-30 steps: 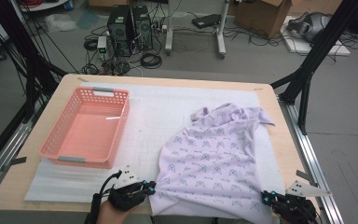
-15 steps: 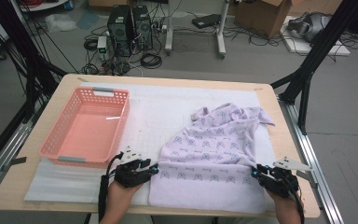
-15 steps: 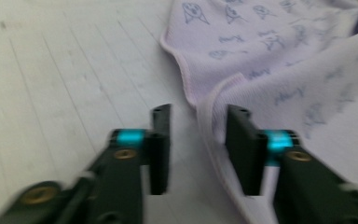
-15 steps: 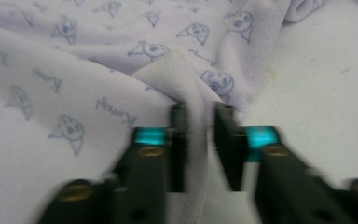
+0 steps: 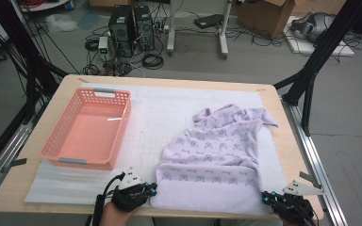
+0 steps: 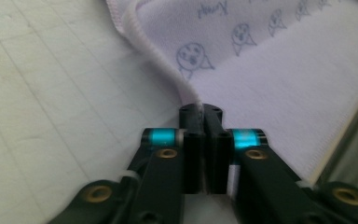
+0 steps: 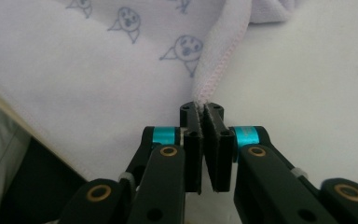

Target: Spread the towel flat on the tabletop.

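- Left gripper (image 6: 204, 108) and right gripper (image 7: 204, 108) jaws have just closed, each pinching a near corner hem of the garment (image 5: 217, 150)
- Since a second ago, the near edge was folded forward then pulled back; fold likely incomplete

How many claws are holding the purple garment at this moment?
2. The left claw pinches the purple garment at its near left corner; the right claw pinches its near right corner, both at the table's front edge.
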`<state>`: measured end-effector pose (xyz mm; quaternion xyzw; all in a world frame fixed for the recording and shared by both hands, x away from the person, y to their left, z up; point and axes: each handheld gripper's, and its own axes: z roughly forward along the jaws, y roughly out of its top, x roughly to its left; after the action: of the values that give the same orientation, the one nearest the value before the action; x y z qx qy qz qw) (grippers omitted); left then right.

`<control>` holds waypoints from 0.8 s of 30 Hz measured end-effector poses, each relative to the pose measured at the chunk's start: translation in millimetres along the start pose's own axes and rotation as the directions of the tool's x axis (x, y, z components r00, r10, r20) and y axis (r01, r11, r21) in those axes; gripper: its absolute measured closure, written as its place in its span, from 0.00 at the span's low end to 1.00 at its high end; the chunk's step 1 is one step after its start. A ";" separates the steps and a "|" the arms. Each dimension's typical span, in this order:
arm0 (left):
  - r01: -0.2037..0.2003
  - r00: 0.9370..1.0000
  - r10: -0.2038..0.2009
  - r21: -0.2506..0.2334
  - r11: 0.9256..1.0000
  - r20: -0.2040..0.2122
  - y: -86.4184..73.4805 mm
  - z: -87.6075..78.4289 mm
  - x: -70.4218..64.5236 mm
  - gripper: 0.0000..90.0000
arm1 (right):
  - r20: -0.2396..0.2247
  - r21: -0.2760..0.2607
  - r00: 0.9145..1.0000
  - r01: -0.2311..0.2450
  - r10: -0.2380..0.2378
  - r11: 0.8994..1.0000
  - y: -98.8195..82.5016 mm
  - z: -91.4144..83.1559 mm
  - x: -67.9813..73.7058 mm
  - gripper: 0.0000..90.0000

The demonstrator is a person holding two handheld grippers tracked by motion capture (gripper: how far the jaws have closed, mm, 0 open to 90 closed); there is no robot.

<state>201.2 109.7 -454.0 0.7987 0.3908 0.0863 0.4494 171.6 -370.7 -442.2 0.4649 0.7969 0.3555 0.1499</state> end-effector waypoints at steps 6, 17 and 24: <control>0.003 0.999 -0.003 -0.009 1.000 0.043 -12.2 -25.9 -7.0 0.98 | -0.056 -0.003 0.998 -0.005 0.004 1.000 -9.4 -17.9 0.5 0.98; -0.035 0.994 0.038 -0.030 0.999 0.101 -22.5 -28.8 -27.2 0.58 | -0.097 0.087 0.995 0.022 -0.014 0.996 -32.5 -34.6 15.0 0.74; 0.007 1.000 -0.008 -0.064 0.998 -0.007 13.9 3.6 0.2 0.51 | -0.012 -0.046 0.999 -0.044 0.043 0.998 -3.8 -25.4 6.5 0.64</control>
<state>210.8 103.4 -445.2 0.7821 0.3923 0.0999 0.4737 151.3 -377.2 -426.4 0.4765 0.7790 0.3797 0.1483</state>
